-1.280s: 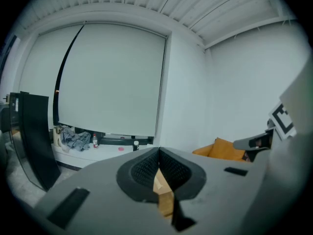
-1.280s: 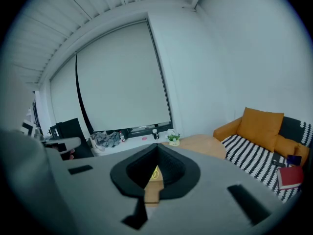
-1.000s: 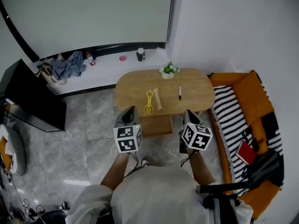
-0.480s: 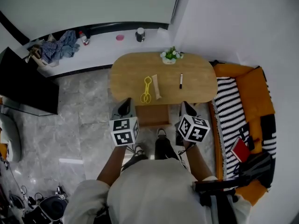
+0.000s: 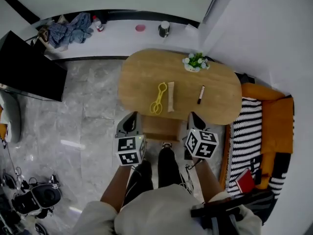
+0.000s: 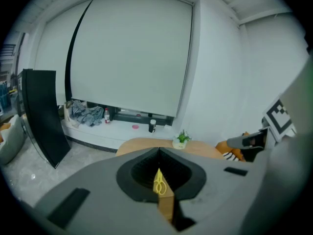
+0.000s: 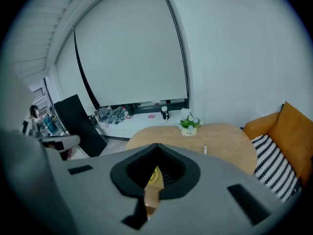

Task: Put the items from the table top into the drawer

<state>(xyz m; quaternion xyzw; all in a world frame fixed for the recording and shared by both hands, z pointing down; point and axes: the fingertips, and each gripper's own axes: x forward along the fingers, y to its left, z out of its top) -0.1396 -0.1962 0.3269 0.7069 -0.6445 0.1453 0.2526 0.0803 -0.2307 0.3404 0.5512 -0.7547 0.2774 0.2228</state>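
On the oval wooden table (image 5: 215, 109) lie yellow plastic scissors (image 5: 158, 98), a tan stick (image 5: 170, 96) right beside them and a pen (image 5: 201, 94) further right. A wooden drawer (image 5: 159, 128) shows under the table's near edge. My left gripper (image 5: 132, 118) hangs in front of that edge, left of the drawer, jaws shut and empty. The right gripper (image 5: 194, 118) hangs right of the drawer, jaws also together with nothing in them. The left gripper view shows the scissors (image 6: 159, 184) past the closed jaw tips (image 6: 159, 151). The pen (image 7: 205, 150) appears in the right gripper view.
A small potted plant (image 5: 195, 61) stands at the table's far edge. A black panel (image 5: 29, 72) leans at the left. The white ledge (image 5: 122, 35) behind holds clothes, a bottle and a dark cup (image 5: 164, 29). An orange sofa with a striped throw (image 5: 252, 131) borders the right.
Both grippers have come down and closer to the table's near edge, still shut. The person's legs now show below them, and the table sits nearer in view.
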